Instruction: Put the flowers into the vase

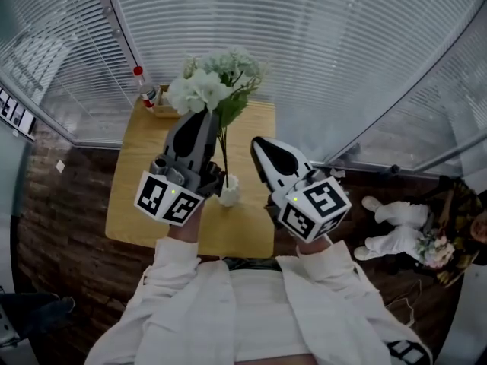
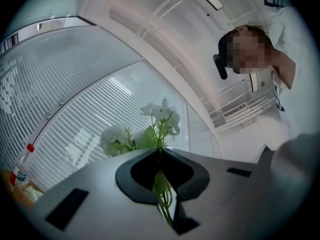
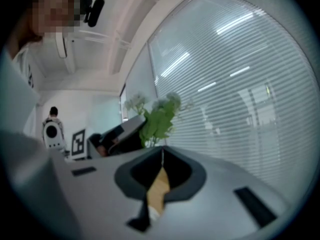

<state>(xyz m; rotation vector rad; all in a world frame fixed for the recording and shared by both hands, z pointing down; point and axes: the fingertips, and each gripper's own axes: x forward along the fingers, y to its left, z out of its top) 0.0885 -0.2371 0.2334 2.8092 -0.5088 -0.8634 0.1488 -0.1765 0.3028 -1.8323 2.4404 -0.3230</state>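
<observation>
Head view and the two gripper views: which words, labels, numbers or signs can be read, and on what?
No text can be read anywhere.
Bottle label: too small to read.
Left marker cube and right marker cube: square code patterns only, no letters.
Wall panel at the head view's left edge: marks too blurred to read.

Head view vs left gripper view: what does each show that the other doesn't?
Head view only: the white vase on the wooden table, and the right gripper. Left gripper view only: the left gripper with its jaws shut on the stems, plus the ceiling. Both: the flowers, the red-capped bottle, the blinds.
</observation>
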